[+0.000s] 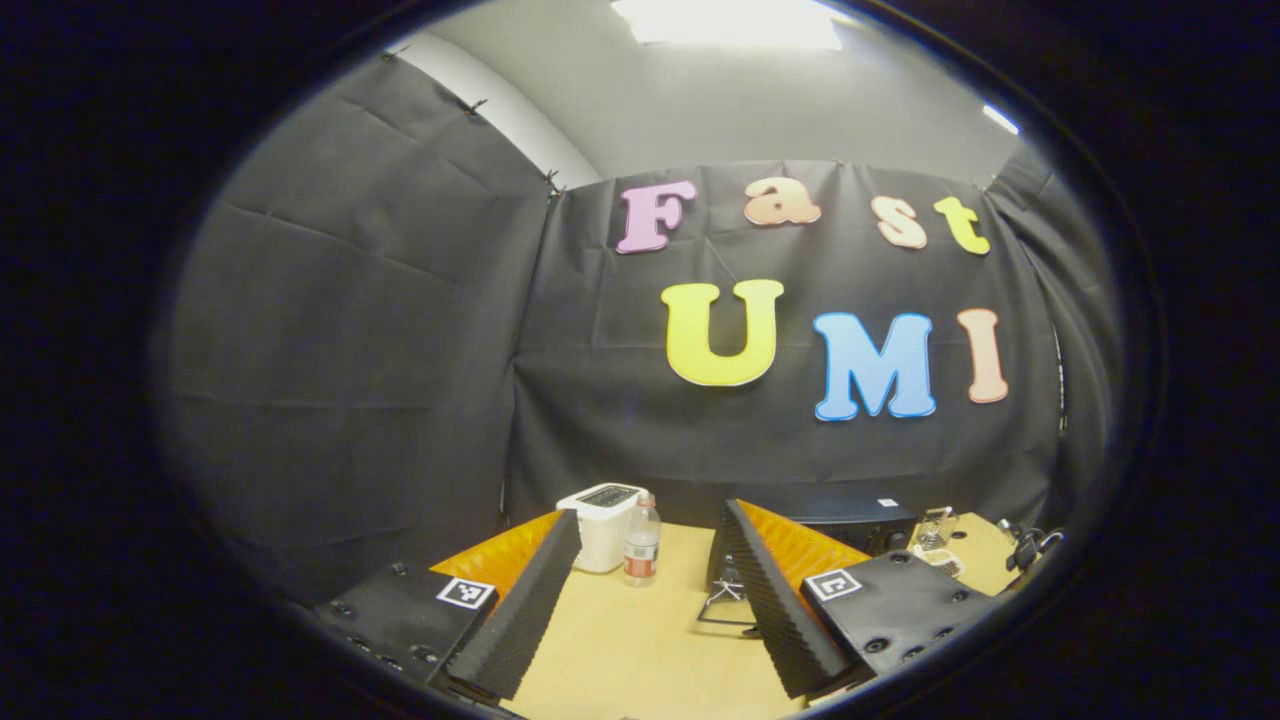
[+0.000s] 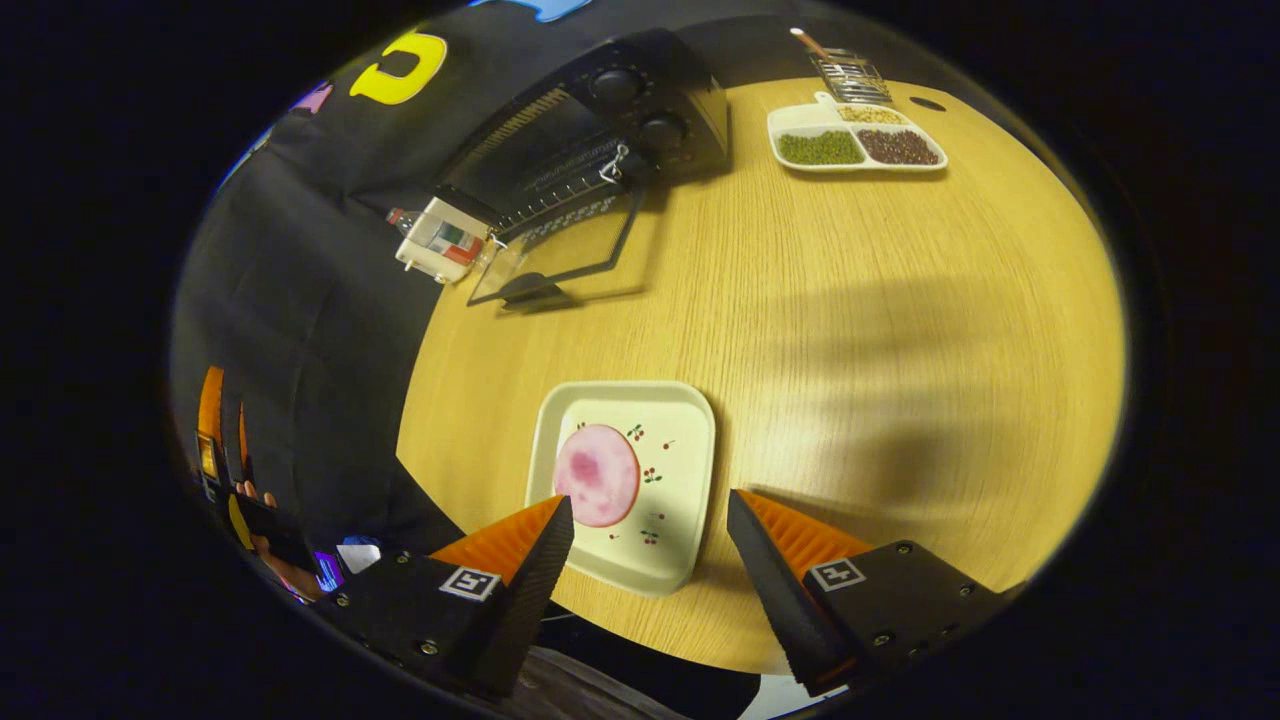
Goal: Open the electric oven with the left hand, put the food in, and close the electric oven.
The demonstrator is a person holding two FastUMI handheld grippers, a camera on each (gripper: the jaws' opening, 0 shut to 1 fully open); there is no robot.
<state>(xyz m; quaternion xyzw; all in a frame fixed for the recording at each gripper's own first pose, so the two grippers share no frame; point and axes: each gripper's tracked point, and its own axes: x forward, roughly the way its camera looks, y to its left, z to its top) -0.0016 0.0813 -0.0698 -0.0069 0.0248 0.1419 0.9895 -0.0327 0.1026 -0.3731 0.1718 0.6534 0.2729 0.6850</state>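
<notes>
Ham slice (image 2: 597, 474) on plate (image 2: 672, 470), between spread fingers (image 2: 535, 560).

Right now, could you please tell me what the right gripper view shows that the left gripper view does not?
Right gripper view: a pink ham slice on a square plate below the open right gripper, the oven's glass door folded down, and a divided dish of beans. Left gripper view: a water bottle standing beside the white toaster, a ceiling light, and the open left gripper. Both: the black electric oven, that toaster and the wooden table.
</notes>
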